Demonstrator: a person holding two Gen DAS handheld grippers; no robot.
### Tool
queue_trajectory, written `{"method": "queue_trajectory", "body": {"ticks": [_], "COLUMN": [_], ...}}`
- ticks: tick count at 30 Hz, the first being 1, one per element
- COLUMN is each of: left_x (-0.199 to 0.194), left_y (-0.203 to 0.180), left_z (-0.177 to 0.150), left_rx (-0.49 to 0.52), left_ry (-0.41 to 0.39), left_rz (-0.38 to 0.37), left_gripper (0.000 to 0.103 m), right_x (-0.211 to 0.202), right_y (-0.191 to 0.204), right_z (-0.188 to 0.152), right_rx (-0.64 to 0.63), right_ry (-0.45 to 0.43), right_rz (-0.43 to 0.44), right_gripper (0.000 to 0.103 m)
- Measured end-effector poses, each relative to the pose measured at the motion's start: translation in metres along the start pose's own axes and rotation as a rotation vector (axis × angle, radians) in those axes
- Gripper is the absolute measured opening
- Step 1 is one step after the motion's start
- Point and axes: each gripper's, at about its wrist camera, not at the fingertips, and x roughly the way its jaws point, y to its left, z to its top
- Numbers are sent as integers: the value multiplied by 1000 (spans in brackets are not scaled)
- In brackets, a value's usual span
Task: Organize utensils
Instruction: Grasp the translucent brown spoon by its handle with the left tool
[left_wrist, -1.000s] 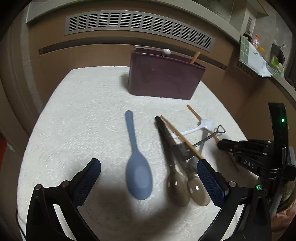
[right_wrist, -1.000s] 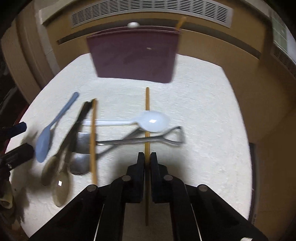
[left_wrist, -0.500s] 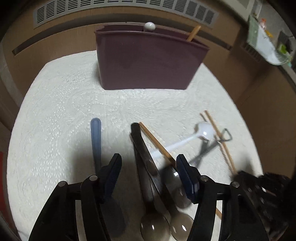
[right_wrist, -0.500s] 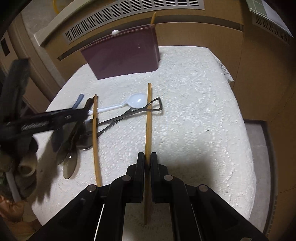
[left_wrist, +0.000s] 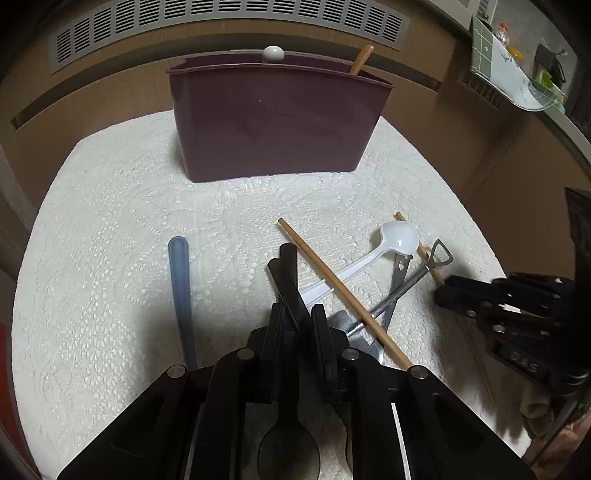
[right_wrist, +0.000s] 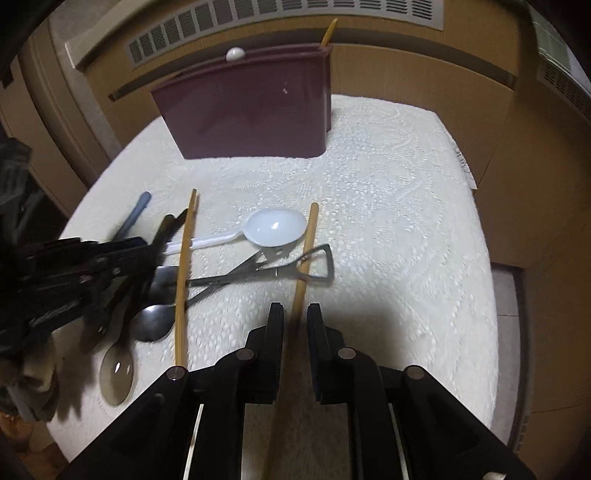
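A maroon utensil holder (left_wrist: 273, 118) stands at the table's far side, also in the right wrist view (right_wrist: 247, 110). My left gripper (left_wrist: 295, 314) is shut on the black handles of two dark spoons (left_wrist: 288, 273). A blue spoon (left_wrist: 181, 291) lies to its left. A white spoon (left_wrist: 395, 240), metal utensils (left_wrist: 402, 284) and a wooden chopstick (left_wrist: 343, 295) lie to its right. My right gripper (right_wrist: 294, 314) stands slightly apart around a second chopstick (right_wrist: 304, 254), which lies on the cloth between the jaws.
A white lace cloth (right_wrist: 388, 206) covers the table. A white-knobbed item (left_wrist: 273, 53) and a wooden stick (left_wrist: 360, 61) stand in the holder. Brown cabinets and a vent grille lie behind. The table edge drops off at the right (right_wrist: 495, 295).
My left gripper has moved in over the dark spoons and closed on their handles. My right gripper's jaws have parted a little around the chopstick.
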Motion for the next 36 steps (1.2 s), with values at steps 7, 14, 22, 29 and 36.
{"method": "queue_trajectory", "body": {"ticks": [7,14,22,29,36], "left_x": [11,31,-14,-92,-129], "left_y": [1,-17,-23,-13,-14], "left_z": [13,28,8,-4,6], "left_rx": [-25,11,6,-41,-22], "left_ry": [70,75,-59,-267,-353], "left_rz": [15,79,-5,-75,-92], "left_gripper": [37,38,13,13,11], "right_x": [7,-14,-44,-87,-122], "right_y": [13,-1,-4,7,19], "right_z": [13,6,-3,-2,8], "right_rx": [-77,-14,33,36,23], "right_ry": [7,-30,-98,-212,-319], "right_rz": [-62,-19,15,56,53], "right_gripper": [6,6,6,6,6]}}
